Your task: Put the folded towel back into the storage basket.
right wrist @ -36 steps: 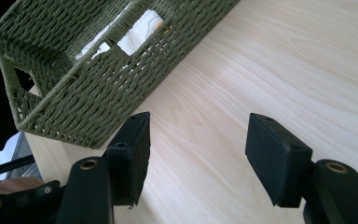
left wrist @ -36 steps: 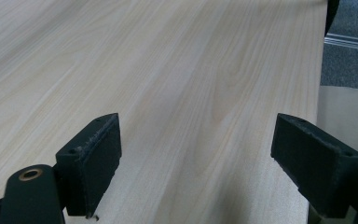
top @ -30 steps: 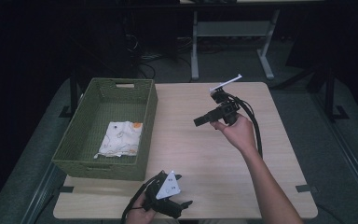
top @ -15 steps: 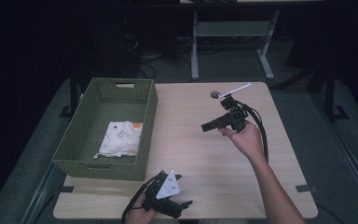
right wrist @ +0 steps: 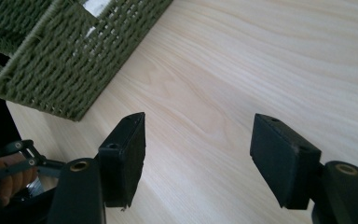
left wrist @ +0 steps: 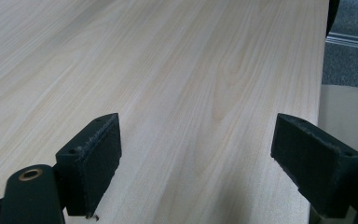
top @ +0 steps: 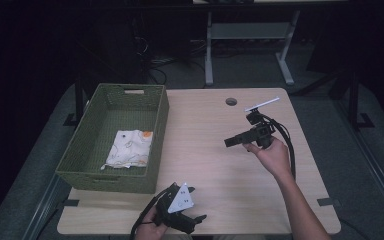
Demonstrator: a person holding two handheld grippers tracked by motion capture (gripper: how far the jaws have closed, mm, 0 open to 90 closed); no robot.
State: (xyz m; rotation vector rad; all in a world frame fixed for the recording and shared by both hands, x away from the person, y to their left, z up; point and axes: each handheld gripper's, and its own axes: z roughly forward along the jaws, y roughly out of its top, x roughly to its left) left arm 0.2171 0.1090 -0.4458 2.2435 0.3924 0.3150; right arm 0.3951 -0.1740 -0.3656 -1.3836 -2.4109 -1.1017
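Green woven rectangular basket (top: 80,152) sits on the left side of the light wood table (top: 215,150), long side running away from the near edge; it's upright with a handle cutout in the far wall; inside lies a folded white cloth with small dark and orange marks (top: 129,148), flat on the bottom, toward the near half.

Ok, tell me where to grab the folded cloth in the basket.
Come straight down from above: the basket walls block any side approach. The folded cloth lies flat on the bottom, so pinch its nearest edge, probably with the open left claw.
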